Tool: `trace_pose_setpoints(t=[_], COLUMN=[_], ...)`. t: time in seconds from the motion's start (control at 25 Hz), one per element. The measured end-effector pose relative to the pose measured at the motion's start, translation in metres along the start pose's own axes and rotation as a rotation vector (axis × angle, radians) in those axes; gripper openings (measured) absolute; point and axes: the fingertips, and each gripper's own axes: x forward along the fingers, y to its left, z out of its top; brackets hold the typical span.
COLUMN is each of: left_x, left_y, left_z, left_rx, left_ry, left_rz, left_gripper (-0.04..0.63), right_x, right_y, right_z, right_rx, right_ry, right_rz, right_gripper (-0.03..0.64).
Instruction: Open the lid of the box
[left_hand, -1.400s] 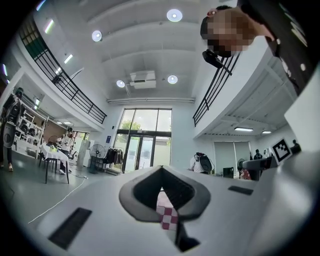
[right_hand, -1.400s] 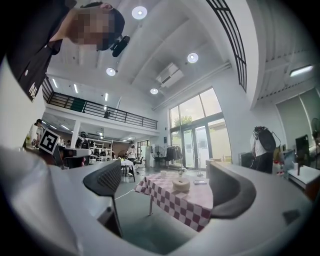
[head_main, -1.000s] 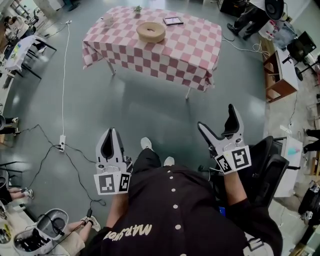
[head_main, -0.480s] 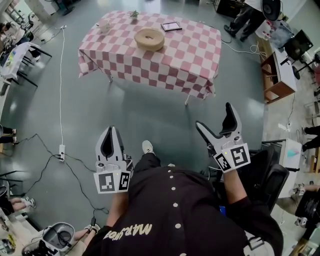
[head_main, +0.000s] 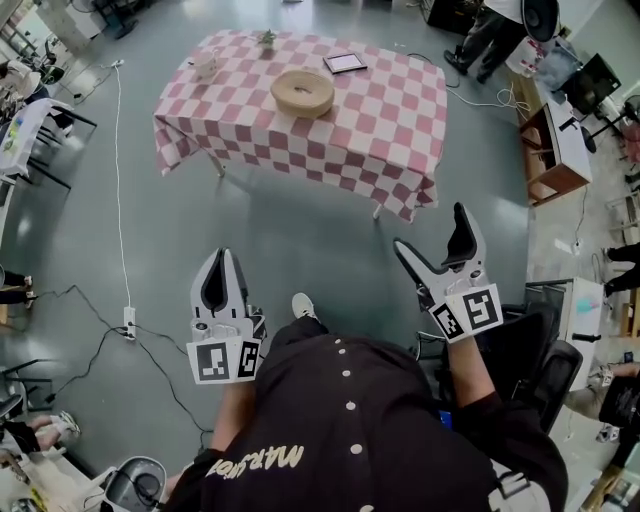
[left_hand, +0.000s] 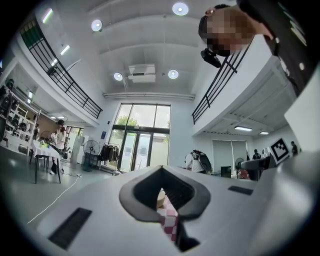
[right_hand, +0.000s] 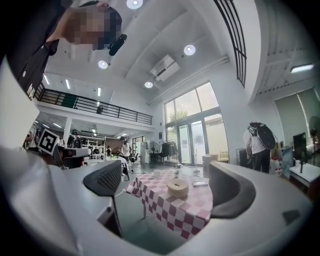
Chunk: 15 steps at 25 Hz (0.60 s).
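A round tan box (head_main: 302, 91) with its lid on sits on a table under a red-and-white checked cloth (head_main: 380, 130), well ahead of me across the floor. In the right gripper view the box (right_hand: 177, 188) shows between the jaws, far off. My left gripper (head_main: 221, 272) is held near my waist with its jaws together, nothing held; a sliver of checked cloth (left_hand: 169, 219) shows through the slit. My right gripper (head_main: 435, 248) is open and empty, level with the left one, pointing toward the table.
On the table also lie a tablet (head_main: 346, 63), a white cup (head_main: 204, 66) and a small plant (head_main: 266, 38). A white cable with a power strip (head_main: 129, 322) runs along the floor at left. A black chair (head_main: 545, 350) stands right of me; desks line both sides.
The table has drawn slightly nearer and shifted in the head view as I move toward it. Both grippers keep their pose and state.
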Motion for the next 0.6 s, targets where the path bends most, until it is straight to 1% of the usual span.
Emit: trace_pose_setpoints(t=[0.24, 0.6], left_x=[0.027, 0.063], left_y=[0.030, 0.073], left_z=[-0.007, -0.009], left_rx=[-0.010, -0.018], left_ry=[0.009, 0.012], left_rz=[-0.018, -0.037], left_gripper=[0.011, 0.011], right_x=[0.038, 0.086], right_y=[0.011, 0.017], right_z=[-0.007, -0.011], right_rx=[0.001, 0.000], right_ry=[0.008, 0.006], right_rz=[-0.007, -0.041], right_gripper=[0.532, 0.532])
